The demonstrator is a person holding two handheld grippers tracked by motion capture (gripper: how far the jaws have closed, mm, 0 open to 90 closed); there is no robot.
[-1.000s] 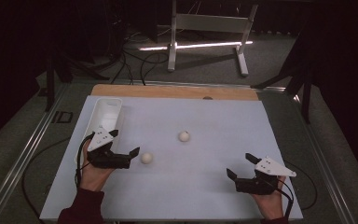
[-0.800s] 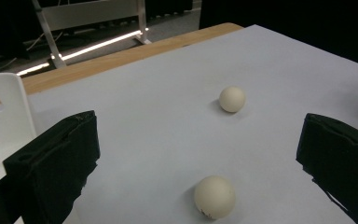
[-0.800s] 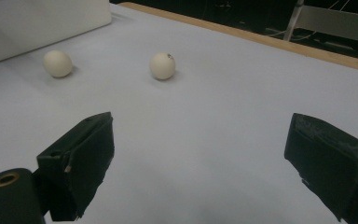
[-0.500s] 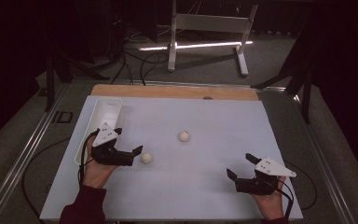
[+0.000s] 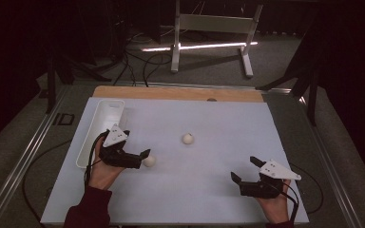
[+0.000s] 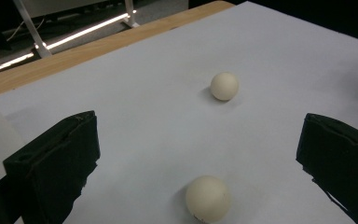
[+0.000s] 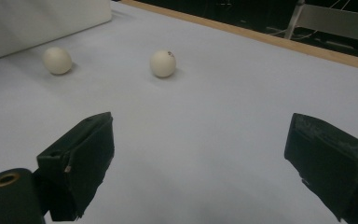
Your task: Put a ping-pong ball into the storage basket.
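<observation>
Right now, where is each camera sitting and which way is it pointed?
High view: above the person's side, looking forward and down on the table; both hands show, with left gripper and right gripper.
Left gripper view: rides the left gripper, looking across its open jaws at the near ball and the far ball.
Right gripper view: rides the right gripper, facing across the table toward the white tray.
All three views share both balls.
</observation>
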